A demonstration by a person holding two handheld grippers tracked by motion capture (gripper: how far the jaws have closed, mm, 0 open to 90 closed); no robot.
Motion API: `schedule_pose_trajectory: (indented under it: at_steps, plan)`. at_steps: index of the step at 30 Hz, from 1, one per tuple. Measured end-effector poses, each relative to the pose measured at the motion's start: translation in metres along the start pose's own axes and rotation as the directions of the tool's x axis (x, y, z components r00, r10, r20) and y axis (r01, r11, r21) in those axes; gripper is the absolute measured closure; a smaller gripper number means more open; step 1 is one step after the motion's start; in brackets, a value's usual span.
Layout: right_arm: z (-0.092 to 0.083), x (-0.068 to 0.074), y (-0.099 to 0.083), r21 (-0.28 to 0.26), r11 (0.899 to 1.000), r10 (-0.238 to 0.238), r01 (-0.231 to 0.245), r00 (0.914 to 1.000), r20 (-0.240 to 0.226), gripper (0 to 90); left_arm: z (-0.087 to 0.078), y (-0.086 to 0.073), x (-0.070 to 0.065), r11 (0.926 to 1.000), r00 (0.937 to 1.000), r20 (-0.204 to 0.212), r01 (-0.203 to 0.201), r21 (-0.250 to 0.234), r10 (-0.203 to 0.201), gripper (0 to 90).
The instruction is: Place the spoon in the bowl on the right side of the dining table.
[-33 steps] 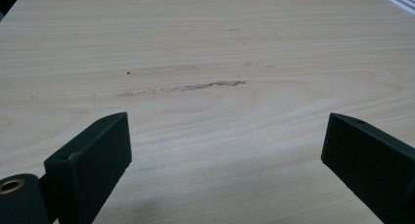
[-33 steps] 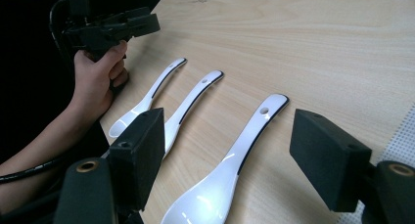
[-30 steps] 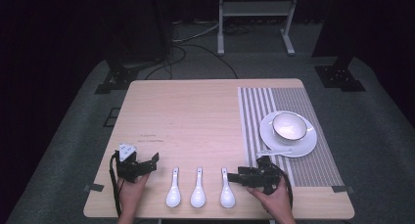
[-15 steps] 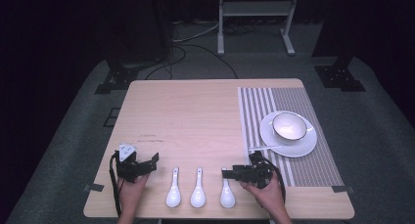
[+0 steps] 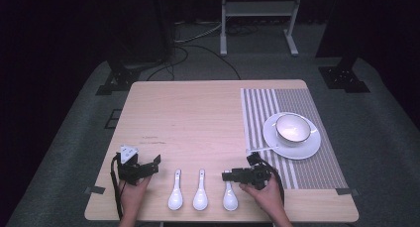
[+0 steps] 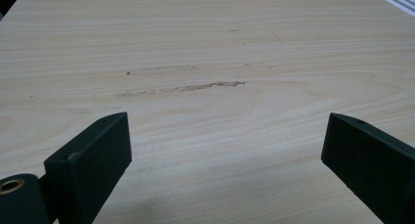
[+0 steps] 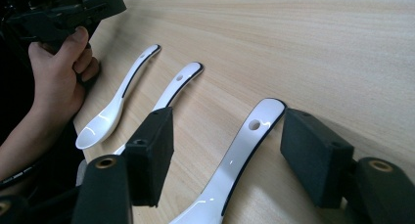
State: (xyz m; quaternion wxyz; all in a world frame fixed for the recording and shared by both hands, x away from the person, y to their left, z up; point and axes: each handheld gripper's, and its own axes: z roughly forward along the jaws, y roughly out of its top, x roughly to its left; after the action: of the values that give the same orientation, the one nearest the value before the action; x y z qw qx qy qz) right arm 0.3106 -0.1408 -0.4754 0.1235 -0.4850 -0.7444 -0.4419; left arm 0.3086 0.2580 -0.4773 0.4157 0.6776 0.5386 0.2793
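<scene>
Shifted leftward since a second earlier, the right gripper (image 7: pixel 222 145) was closing its still-spread jaws around the rightmost white soup spoon's (image 7: pixel 235 155) handle, ungripped, while the left gripper (image 5: pixel 141 168) was held spread over bare table (image 6: pixel 205 48).

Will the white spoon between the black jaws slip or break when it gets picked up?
The spoon looks glossy, like glazed ceramic, so it may well slip between the flat jaws of the right gripper, which have just been closing around its handle but do not press it yet. It looks stiff and would not bend. If dropped on the table, it could chip.
</scene>
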Motion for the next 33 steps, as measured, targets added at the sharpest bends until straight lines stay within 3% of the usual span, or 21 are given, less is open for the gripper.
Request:
schedule_pose_trajectory:
  at_steps: [15,20,22,24,25,26,31,33]
  plan:
    - [0.007,0.003,-0.002,-0.013,1.000,-0.027,0.028,0.9973,0.069,47.0,0.000,0.000,0.000,1.0000,1.0000,0.000,-0.001,0.000,0.001,3.3]
    - [0.009,0.009,-0.004,-0.010,0.998,-0.067,0.069,0.9890,0.132,53.1,0.000,0.000,0.000,1.0000,1.0000,0.000,-0.001,0.000,0.001,3.3]
    - [0.011,0.015,-0.004,0.001,0.996,-0.088,0.089,0.9802,0.178,57.8,0.000,0.000,0.000,1.0000,1.0000,0.000,-0.001,0.000,0.001,3.3]
    - [0.011,0.016,-0.004,0.005,0.995,-0.097,0.098,0.9771,0.189,58.1,0.000,0.000,0.000,1.0000,1.0000,0.000,0.000,-0.001,0.000,3.3]
    - [0.012,0.018,-0.004,0.014,0.994,-0.110,0.110,0.9724,0.206,59.0,0.000,0.000,0.000,1.0000,1.0000,0.000,-0.001,0.000,0.001,3.3]
    - [0.014,0.023,-0.004,0.029,0.990,-0.138,0.135,0.9608,0.241,59.9,0.000,0.000,0.000,1.0000,1.0000,0.000,-0.001,-0.001,0.001,3.3]
    - [0.015,0.025,-0.004,0.029,0.987,-0.158,0.156,0.9485,0.274,65.0,0.000,0.000,0.000,1.0000,1.0000,0.000,-0.001,0.000,0.001,3.3]
    - [0.015,0.025,-0.004,0.025,0.988,-0.153,0.151,0.9498,0.273,65.4,0.000,0.000,0.000,1.0000,1.0000,0.000,0.000,0.000,0.000,3.3]
